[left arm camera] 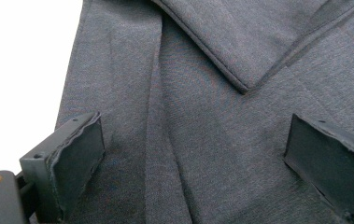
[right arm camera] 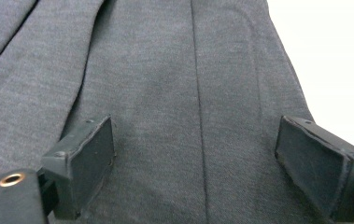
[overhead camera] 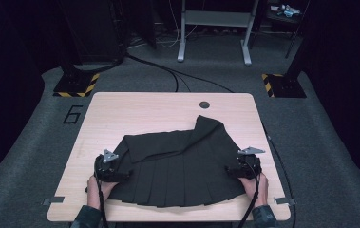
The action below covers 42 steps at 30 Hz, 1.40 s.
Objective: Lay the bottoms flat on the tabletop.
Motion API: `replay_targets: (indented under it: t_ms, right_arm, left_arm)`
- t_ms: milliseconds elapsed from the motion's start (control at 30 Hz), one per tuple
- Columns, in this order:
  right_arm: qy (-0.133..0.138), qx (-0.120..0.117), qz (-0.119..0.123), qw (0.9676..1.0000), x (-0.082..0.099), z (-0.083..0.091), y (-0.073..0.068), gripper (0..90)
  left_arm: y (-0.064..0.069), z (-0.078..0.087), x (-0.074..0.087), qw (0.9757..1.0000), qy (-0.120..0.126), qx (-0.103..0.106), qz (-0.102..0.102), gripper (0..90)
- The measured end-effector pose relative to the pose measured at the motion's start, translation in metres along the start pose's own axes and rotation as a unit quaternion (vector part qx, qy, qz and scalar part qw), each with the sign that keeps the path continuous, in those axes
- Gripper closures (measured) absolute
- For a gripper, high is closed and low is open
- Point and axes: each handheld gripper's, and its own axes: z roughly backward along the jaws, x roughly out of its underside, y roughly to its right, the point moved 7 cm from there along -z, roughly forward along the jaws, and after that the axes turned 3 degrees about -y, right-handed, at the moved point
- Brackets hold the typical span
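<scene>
Jaws stand wide on both your grippers — the left gripper (overhead camera: pixel 107 167) and the right gripper (overhead camera: pixel 244 166) each rest at a side edge of the dark pleated skirt (overhead camera: pixel 177 164), gripping nothing. It lies spread on the tabletop (overhead camera: pixel 135 109) — upper part folded over.

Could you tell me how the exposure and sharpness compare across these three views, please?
High view: dim, dark surroundings, the black skirt nearly textureless. Left gripper view: table blown out white, weave sharp. Right gripper view: table likewise overexposed, the skirt's pleats crisp.
</scene>
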Motion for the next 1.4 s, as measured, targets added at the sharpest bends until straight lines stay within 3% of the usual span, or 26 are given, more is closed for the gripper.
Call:
replay_targets:
  t_ms: [133, 233, 367, 467, 600, 767, 867, 967, 1067, 1133, 1267, 1400]
  right_arm:
    - [-0.021, -0.003, -0.004, 0.9998, -0.012, 0.001, 0.002, 10.6]
    - [-0.008, -0.012, 0.006, 0.9999, -0.041, 0.002, -0.002, 9.6]
    - [0.003, -0.022, 0.024, 0.9995, -0.087, -0.003, -0.02, 9.7]
    - [0.008, -0.024, 0.045, 0.9987, -0.12, -0.012, -0.037, 11.0]
    - [0.002, -0.023, 0.052, 0.9984, -0.152, -0.033, -0.054, 12.4]
    - [0.011, -0.02, 0.042, 0.9989, -0.184, -0.051, -0.063, 12.8]
    - [0.016, -0.002, 0.044, 0.9989, -0.202, -0.058, -0.066, 14.1]
    - [0.002, 0.009, 0.049, 0.9988, -0.208, -0.069, -0.065, 16.7]
    - [-0.025, 0.041, 0.061, 0.997, -0.205, -0.083, -0.06, 23.2]
    - [-0.041, 0.04, 0.055, 0.9969, -0.199, -0.088, -0.055, 28.3]
    - [-0.044, 0.03, 0.038, 0.9979, -0.189, -0.079, -0.047, 34.8]
    - [-0.038, 0.026, 0.041, 0.9981, -0.175, -0.063, -0.039, 35.3]
  left_arm:
    - [0.0, 0.0, 0.0, 1.0, 0.0, 0.0, 0.0, 4.5]
    - [0.0, 0.0, 0.0, 1.0, 0.0, 0.0, 0.0, 4.5]
    - [0.0, 0.0, 0.0, 1.0, 0.0, 0.0, 0.0, 4.5]
    - [0.0, 0.0, 0.0, 1.0, 0.0, 0.0, 0.0, 4.5]
    - [-0.001, 0.0, 0.0, 1.0, 0.0, 0.0, 0.0, 4.6]
    - [-0.001, 0.0, 0.0, 1.0, 0.004, -0.002, 0.002, 4.5]
    - [-0.001, 0.0, 0.0, 1.0, 0.004, -0.002, 0.002, 4.5]
    - [-0.001, 0.0, 0.0, 1.0, 0.002, -0.001, 0.001, 4.5]
    - [-0.001, 0.0, 0.0, 1.0, 0.002, -0.001, 0.001, 4.6]
    - [-0.001, 0.0, 0.0, 1.0, 0.003, -0.001, 0.0, 4.6]
    - [-0.001, 0.0, 0.0, 1.0, 0.003, -0.001, 0.0, 4.6]
    - [0.0, 0.0, 0.0, 1.0, 0.002, -0.002, 0.002, 4.6]
